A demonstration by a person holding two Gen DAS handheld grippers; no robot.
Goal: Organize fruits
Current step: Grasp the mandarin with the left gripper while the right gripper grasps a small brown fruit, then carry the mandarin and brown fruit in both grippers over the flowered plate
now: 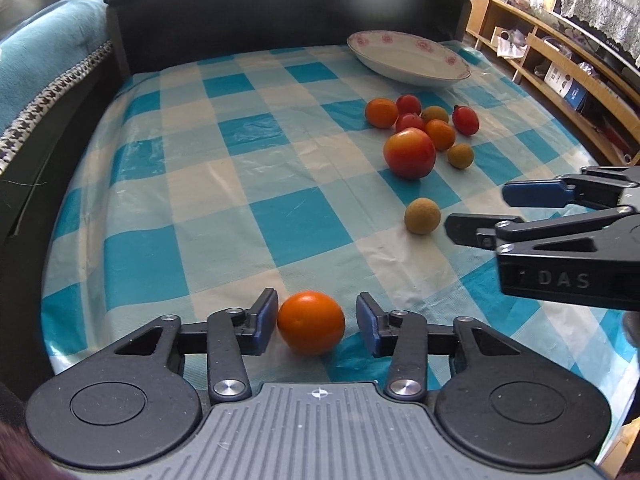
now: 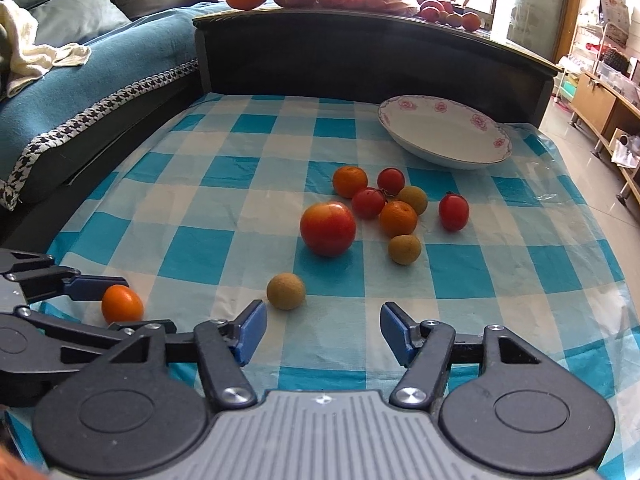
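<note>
Sitting near the front edge of the cloth, the small orange is between the wide-open left claw, and it looks light, round and a bit soft, so pinch its middle gently; the right claw is wide open and holds nothing.

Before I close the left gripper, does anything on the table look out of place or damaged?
Nothing looks damaged or spilled. The plate is empty; every fruit lies loose on the tablecloth. One small orange sits apart from the cluster, between the open left gripper fingers.
</note>
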